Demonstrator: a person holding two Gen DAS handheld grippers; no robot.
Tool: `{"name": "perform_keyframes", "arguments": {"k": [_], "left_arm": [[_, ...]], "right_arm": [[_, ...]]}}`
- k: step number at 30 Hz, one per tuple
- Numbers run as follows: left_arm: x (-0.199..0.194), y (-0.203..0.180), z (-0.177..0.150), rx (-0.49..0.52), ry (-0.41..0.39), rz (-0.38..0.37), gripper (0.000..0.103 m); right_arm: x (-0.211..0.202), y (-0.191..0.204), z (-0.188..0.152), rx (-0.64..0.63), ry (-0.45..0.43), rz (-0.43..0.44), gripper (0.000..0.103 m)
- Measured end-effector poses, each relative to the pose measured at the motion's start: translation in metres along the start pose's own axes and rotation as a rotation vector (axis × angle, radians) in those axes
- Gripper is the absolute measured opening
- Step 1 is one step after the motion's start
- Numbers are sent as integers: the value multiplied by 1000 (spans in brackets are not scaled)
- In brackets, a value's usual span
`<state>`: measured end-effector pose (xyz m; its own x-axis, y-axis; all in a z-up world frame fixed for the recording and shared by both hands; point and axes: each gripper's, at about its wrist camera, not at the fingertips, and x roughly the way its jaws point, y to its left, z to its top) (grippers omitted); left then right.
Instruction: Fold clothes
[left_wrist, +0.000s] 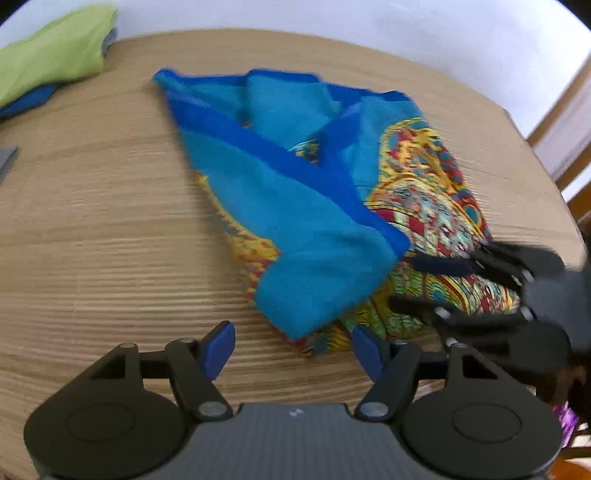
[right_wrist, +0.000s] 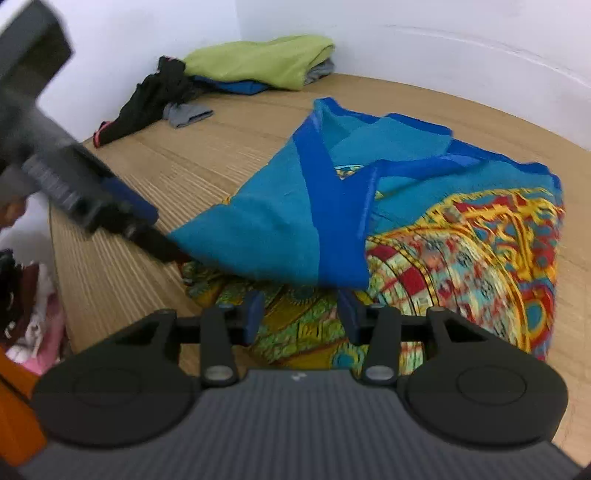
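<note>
A teal and blue cloth with a red, yellow and green pattern (left_wrist: 295, 206) lies crumpled and partly folded on the wooden table (left_wrist: 92, 240); it also shows in the right wrist view (right_wrist: 369, 221). My left gripper (left_wrist: 293, 349) is open and empty, just short of the cloth's near corner. My right gripper (right_wrist: 301, 314) is open over the cloth's patterned near edge, holding nothing. In the left wrist view the right gripper (left_wrist: 410, 282) shows at the right, over the pattern. In the right wrist view the left gripper (right_wrist: 159, 229) reaches in from the left, its tips at the teal flap's corner.
A pile of folded clothes with a green one on top (right_wrist: 266, 62) sits at the far corner by the white wall, also in the left wrist view (left_wrist: 51, 55). A black garment (right_wrist: 147, 103) and a grey piece (right_wrist: 188, 114) lie beside it. More clothes (right_wrist: 29, 314) lie below the table's left edge.
</note>
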<state>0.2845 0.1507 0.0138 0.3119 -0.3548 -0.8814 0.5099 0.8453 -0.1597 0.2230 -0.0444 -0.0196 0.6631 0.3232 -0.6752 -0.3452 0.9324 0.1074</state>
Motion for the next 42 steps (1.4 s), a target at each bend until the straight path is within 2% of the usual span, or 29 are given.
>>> {"name": "perform_keyframes", "arguments": {"k": [5,9,15,18,22,24,25,28,30,34,36,37,38,41,42], "left_arm": [[17,-23,-4,113,-62,41,72],[26,-35,-5,135,-90,80,72],[47,-50,-5,175,-138,195,72],[54,-58,-4,201,-145,241,72],[49,-62,-6,169,-159,263,72],[42,-62,-8,144,-178,269,72],[36,-62,-10,126,-198,269,72],[20,-64,-13,101,-277,283,73],[16,-70,-10,116,-322,304,77],[34,-82,3,145,-355,329,76],[45,-84,6,144,-358,339,56],[48,-84,8,135,-355,353,30],[48,-81,8,106,-357,345,17],[38,-68,5,2,-371,279,13],[35,-66,3,-22,-375,271,13]], "right_arm": [[16,1,9,-83,15,-49,47],[22,3,8,-167,46,-56,47],[16,-9,11,-192,43,-68,50],[20,-19,10,-210,64,-51,50],[24,-23,13,-238,24,-10,49],[24,-24,20,-250,12,39,29],[24,-24,24,-256,12,60,6],[16,-24,41,-261,-17,103,7],[9,-25,52,-260,-23,156,7],[0,-22,64,-297,-23,232,7],[-5,-20,70,-315,-22,270,7],[-7,-20,72,-325,-19,289,7],[-7,-20,74,-336,-7,309,8],[-8,-30,82,-359,36,374,10],[-6,-39,88,-331,42,389,12]]}}
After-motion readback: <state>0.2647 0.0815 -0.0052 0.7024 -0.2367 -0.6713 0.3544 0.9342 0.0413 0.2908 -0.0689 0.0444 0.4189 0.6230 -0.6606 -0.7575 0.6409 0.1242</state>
